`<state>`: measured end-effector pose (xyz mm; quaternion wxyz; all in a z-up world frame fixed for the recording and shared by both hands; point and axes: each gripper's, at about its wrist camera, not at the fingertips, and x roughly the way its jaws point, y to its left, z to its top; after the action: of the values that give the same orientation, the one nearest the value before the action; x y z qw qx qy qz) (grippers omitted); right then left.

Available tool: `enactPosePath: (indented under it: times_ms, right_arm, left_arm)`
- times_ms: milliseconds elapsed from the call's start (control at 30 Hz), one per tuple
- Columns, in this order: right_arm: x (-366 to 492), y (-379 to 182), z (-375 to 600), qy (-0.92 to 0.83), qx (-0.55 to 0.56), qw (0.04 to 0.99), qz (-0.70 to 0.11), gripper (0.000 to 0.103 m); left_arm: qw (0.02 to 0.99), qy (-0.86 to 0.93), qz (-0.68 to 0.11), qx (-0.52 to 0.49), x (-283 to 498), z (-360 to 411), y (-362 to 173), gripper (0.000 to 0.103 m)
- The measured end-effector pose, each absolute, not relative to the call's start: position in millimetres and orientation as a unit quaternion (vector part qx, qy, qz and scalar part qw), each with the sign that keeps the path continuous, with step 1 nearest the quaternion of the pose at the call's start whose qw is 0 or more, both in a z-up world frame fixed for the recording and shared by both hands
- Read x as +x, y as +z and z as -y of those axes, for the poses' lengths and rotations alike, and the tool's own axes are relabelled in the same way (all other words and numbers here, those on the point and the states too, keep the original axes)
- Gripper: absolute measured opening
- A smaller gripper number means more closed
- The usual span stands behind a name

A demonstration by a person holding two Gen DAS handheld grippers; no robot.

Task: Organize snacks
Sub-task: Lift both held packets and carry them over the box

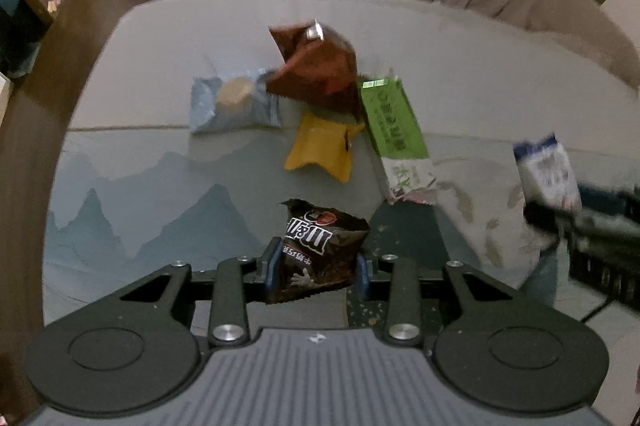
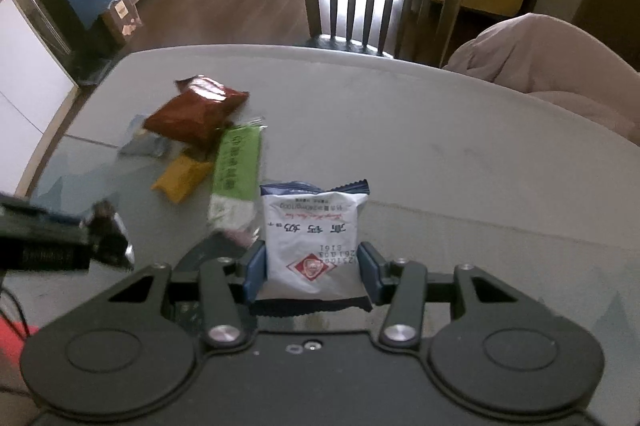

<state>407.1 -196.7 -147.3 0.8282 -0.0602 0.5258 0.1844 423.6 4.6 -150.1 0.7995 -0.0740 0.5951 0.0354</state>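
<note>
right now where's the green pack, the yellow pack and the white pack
green pack [image 1: 390, 114], left wrist view, middle of its green face
yellow pack [image 1: 322, 146], left wrist view, centre of the wrapper
white pack [image 2: 314, 246], right wrist view, middle of its printed front

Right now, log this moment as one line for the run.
left gripper: shut on dark brown packet | right gripper: shut on white packet | four snacks on table

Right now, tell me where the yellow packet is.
In the left wrist view the yellow packet lies mid-table, just below the red-brown bag, between the grey-blue packet and the green pack.
</note>
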Motion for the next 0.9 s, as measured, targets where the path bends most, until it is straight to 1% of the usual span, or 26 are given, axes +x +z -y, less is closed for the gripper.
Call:
enactPosePath:
  times_ms: [267, 433, 667, 900]
  right_arm:
    - [357.1, -96.3, 201.0, 0.175, -0.058, 0.853, -0.489, 0.048]
    - [328.1, -65.5, 201.4, 0.170, -0.056, 0.865, -0.469, 0.048]
    - [283.4, -37.9, 193.1, 0.178, -0.064, 0.868, -0.459, 0.048]
    - [240.3, -28.3, 182.0, 0.184, -0.077, 0.865, -0.461, 0.048]
  left_arm:
    - [0.850, 0.040, -0.523, -0.057, 388.8, -11.2, -83.2, 0.034]
    - [0.866, 0.028, -0.497, -0.047, 358.5, -13.4, -46.6, 0.034]
    - [0.861, 0.011, -0.508, -0.035, 313.3, -16.8, -28.5, 0.034]
    - [0.858, -0.006, -0.513, -0.021, 266.7, -21.2, -21.7, 0.034]
